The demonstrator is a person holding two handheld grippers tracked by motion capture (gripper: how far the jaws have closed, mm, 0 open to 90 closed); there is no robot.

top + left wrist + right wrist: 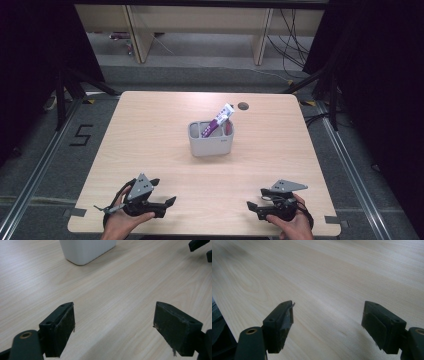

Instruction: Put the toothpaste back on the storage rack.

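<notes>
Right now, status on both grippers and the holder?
Left gripper open, empty; right gripper open, empty. Grey holder mid-table, purple tube leaning inside. Bare tabletop between, nothing in the way.

Left hand-held gripper (167,203) and right hand-held gripper (253,206) low, jaws wide apart, tips inward

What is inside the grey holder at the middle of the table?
A purple-and-white tube stands tilted in the grey holder, its top leaning out toward the far right. Its lower end and the holder's floor are hidden by the walls.
</notes>
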